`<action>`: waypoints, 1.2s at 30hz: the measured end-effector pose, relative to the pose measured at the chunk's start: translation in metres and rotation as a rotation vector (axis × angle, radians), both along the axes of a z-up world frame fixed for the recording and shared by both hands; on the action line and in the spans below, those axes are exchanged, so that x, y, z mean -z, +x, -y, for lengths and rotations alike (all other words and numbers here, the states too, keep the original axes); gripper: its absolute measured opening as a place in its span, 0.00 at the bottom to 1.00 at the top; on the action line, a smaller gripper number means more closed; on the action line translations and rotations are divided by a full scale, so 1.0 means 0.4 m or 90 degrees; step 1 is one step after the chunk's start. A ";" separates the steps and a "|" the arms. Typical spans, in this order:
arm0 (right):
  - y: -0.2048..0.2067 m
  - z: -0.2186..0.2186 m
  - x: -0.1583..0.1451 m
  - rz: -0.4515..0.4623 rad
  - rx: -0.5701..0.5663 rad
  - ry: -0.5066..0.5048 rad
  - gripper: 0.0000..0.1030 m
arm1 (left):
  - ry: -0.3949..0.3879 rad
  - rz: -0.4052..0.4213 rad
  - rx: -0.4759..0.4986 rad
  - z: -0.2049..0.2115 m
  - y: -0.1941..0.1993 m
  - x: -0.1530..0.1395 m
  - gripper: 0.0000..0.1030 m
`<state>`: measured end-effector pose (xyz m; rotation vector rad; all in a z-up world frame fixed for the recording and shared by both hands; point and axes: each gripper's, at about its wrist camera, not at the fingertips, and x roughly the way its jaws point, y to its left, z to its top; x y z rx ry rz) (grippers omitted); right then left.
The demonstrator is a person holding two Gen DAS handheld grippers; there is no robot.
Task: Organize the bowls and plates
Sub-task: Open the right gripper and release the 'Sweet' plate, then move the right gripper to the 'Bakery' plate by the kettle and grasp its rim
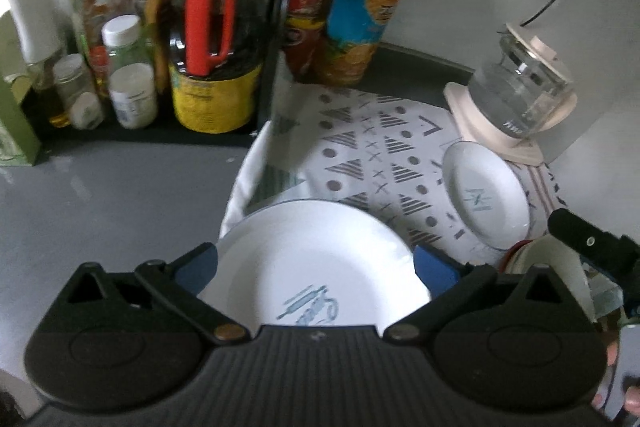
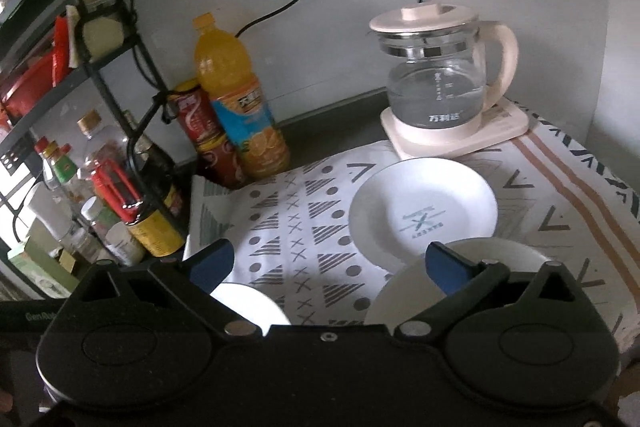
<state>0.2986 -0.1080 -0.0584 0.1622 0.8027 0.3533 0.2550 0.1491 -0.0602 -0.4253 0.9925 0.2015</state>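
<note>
A white plate with a blue rolling-pin print point(image 1: 316, 267) lies on the patterned cloth point(image 1: 360, 151), right under my left gripper point(image 1: 316, 267), whose blue-padded fingers stand wide open on either side of it. A second white plate with a teal cross logo point(image 1: 486, 195) lies farther right; in the right wrist view it point(image 2: 420, 211) is ahead. My right gripper point(image 2: 328, 263) is open and empty above the cloth point(image 2: 288, 227). A white bowl or plate point(image 2: 404, 291) sits partly under its right finger. The first plate's edge point(image 2: 248, 307) shows at lower left.
A glass kettle on a cream base point(image 2: 440, 87) stands at the back right. An orange juice bottle point(image 2: 236, 95) and a red can point(image 2: 200, 131) stand at the back wall. A black rack with bottles and jars point(image 1: 160, 47) lines the left. The grey counter point(image 1: 100, 195) lies left of the cloth.
</note>
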 end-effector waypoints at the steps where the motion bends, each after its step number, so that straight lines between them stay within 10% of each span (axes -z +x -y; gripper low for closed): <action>1: 0.004 0.004 0.000 -0.001 0.003 -0.001 1.00 | -0.003 0.002 0.005 0.005 0.010 0.000 1.00; 24: 0.153 0.116 0.048 -0.066 0.096 -0.017 1.00 | -0.047 -0.027 0.122 0.109 0.260 0.043 1.00; 36: 0.303 0.185 0.156 -0.189 0.162 -0.012 0.92 | -0.065 -0.054 0.161 0.156 0.400 0.127 0.97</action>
